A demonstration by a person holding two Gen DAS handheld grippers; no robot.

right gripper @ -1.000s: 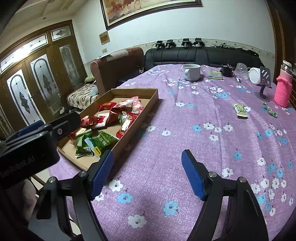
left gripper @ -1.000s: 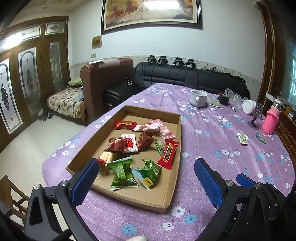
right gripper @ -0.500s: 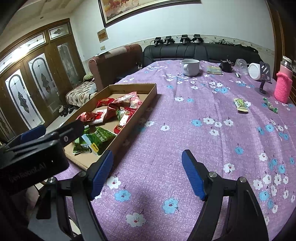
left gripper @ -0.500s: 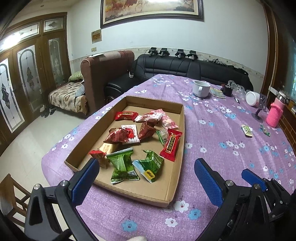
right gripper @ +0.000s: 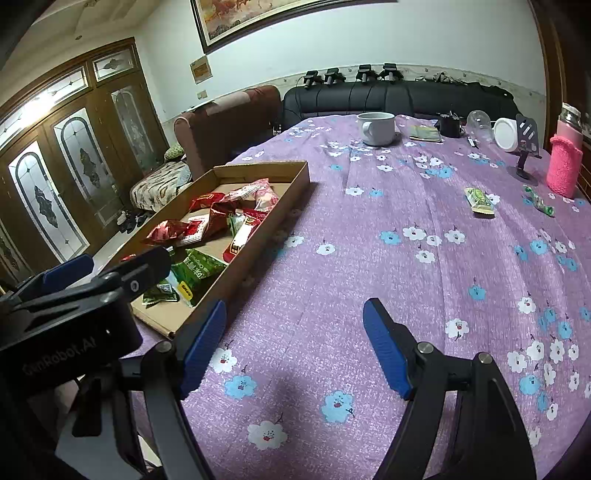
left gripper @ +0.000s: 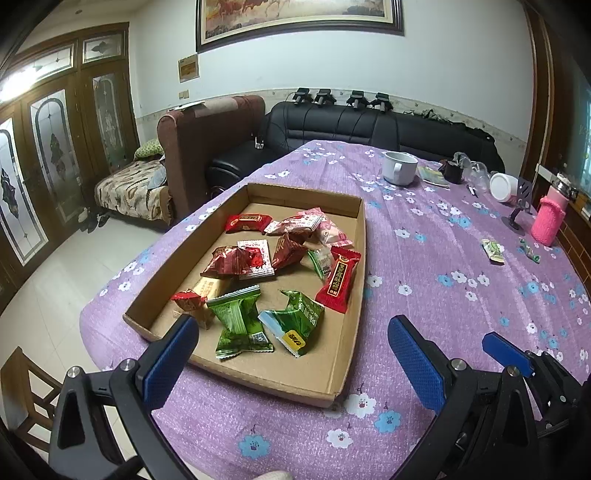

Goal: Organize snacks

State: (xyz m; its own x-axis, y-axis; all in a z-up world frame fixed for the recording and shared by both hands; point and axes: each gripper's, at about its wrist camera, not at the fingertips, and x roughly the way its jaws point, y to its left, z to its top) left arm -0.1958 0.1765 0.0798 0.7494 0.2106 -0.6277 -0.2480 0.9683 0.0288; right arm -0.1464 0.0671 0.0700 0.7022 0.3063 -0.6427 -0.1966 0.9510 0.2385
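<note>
Purple flower-printed tablecloth (right gripper: 369,258) was found covering the table. On it a shallow brown cardboard tray (left gripper: 354,295) was noted, holding red and green wrapped snacks (left gripper: 266,280). One green wrapped snack (right gripper: 479,201) was seen well apart on the cloth. The left gripper (left gripper: 291,350) was held wide and empty over the tray's near end; the right gripper (right gripper: 295,347) was likewise wide and empty above bare cloth.

A home living room: black leather sofa (left gripper: 376,129), framed painting (left gripper: 299,18), stained-glass doors (left gripper: 48,155), floral-clothed tabletop (left gripper: 443,266).
</note>
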